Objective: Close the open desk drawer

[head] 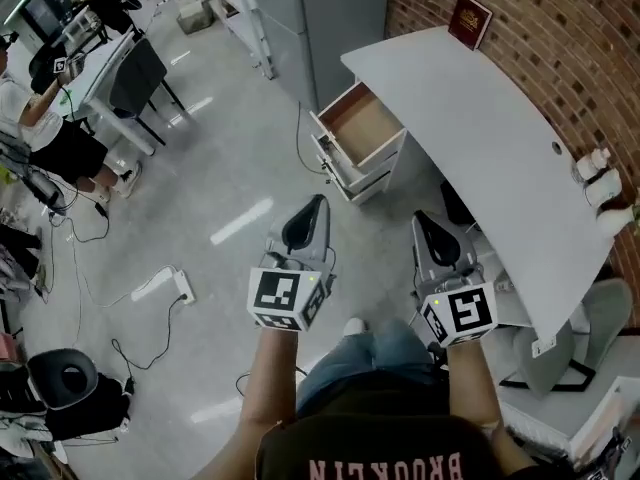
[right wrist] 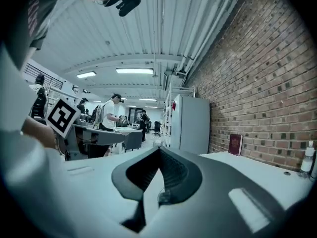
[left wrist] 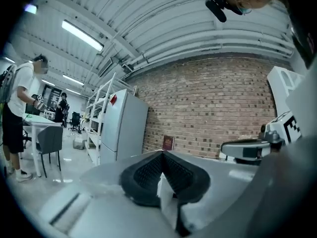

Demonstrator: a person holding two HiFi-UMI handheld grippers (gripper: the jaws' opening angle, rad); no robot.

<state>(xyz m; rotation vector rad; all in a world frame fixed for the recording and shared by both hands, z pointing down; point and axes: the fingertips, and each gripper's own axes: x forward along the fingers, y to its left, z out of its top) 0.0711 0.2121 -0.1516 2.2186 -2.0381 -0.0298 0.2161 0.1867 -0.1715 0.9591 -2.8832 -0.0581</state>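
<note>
Closest to me, the left gripper point(head: 317, 204) has its jaws closed on nothing. Well ahead, the open drawer point(head: 362, 126) juts from the pedestal point(head: 362, 180) under the desk's point(head: 480, 138) far corner. The right gripper point(head: 423, 218) is likewise closed and empty. I judge an off-centre push could skew the drawer, or pinch the black cable point(head: 299, 138) beside it.

Only readable text: "BROOKLYN", pale block letters on the person's dark shirt point(head: 385, 460). It's upside down in head view, letter tops cut by the frame edge. Red book point(head: 469, 20) on table point(head: 480, 138): cover print too small to read.
</note>
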